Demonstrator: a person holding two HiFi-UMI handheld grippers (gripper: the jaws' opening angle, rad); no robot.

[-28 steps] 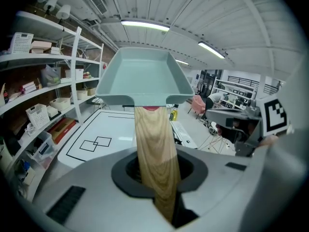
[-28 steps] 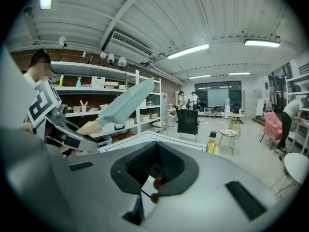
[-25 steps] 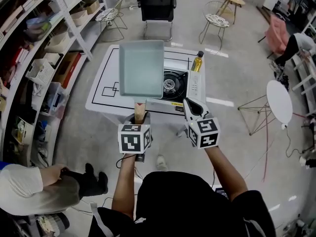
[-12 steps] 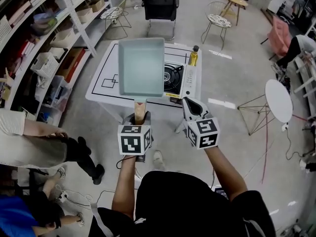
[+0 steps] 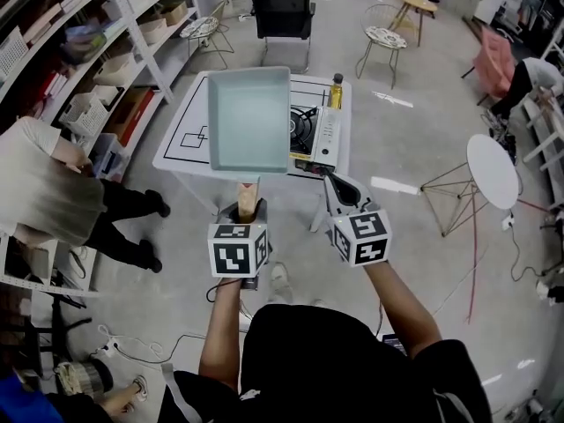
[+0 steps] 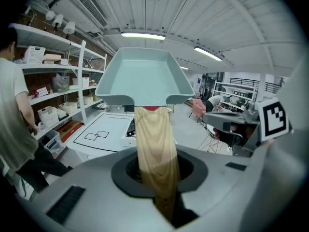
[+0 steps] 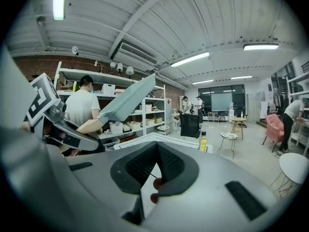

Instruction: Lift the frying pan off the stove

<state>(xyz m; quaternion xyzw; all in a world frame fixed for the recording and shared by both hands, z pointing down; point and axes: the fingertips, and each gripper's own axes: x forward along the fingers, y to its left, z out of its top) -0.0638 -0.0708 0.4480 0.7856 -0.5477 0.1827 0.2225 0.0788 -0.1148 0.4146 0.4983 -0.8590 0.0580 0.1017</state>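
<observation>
A rectangular pale teal frying pan (image 5: pixel 249 120) hangs in the air in front of the white table (image 5: pixel 181 152), well off the portable gas stove (image 5: pixel 310 134). My left gripper (image 5: pixel 248 210) is shut on its wooden handle (image 5: pixel 248 194). In the left gripper view the handle (image 6: pixel 153 144) runs up from between the jaws to the pan (image 6: pixel 145 76), with the stove (image 6: pixel 131 127) far below. My right gripper (image 5: pixel 340 189) is held beside it, shut and empty. The right gripper view shows its pads (image 7: pixel 166 166) together and the tilted pan (image 7: pixel 128 99) at the left.
A yellow oil bottle (image 5: pixel 336 92) stands on the table's far side by the stove. A person (image 5: pixel 53 183) bends at the shelving (image 5: pixel 106 51) on the left. A black chair (image 5: pixel 282 11), wire chairs (image 5: pixel 384 38) and a round white table (image 5: pixel 492 170) stand around.
The table and stove have slid farther away in the head view while the pan stays up in my left gripper. The person at left has walked up toward the shelves.
</observation>
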